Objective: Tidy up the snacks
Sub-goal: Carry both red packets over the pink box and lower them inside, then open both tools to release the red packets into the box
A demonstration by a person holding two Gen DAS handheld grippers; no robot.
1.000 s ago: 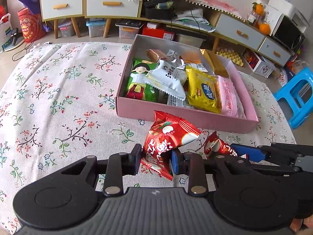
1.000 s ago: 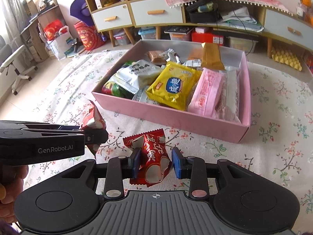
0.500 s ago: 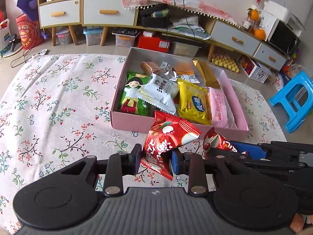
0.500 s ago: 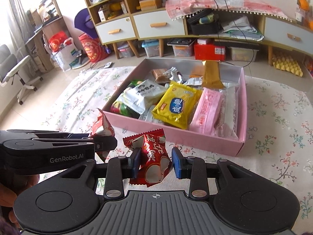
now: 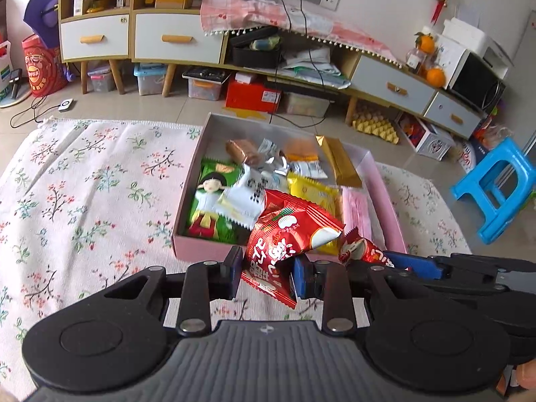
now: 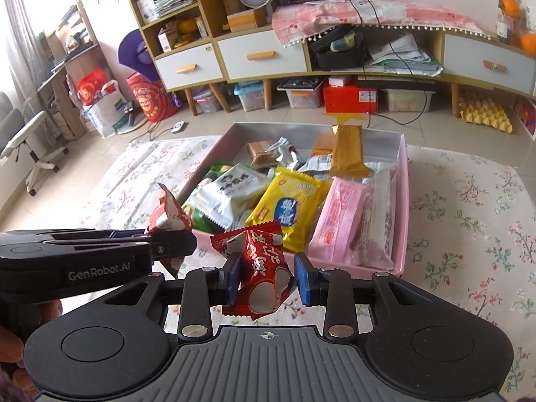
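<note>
Right wrist view, bottom centre: my right tool (image 6: 267,276) clenches a red snack packet (image 6: 259,269); at lower left my left tool (image 6: 174,246) grips another red packet (image 6: 169,216). I should carry both over the pink box (image 6: 403,207) rim at mid-frame before letting go.

The left gripper (image 5: 266,273) points forward and down, and its two blue pads squeeze a red snack bag (image 5: 288,234) from both sides. The right gripper (image 6: 266,276) points forward and down too, and its pads pinch a smaller red snack bag (image 6: 259,269). The two grippers sit close, side by side. From the left one, the right one pokes in at about 3 o'clock. A person's fingers (image 6: 13,345) wrap the left gripper's handle.
</note>
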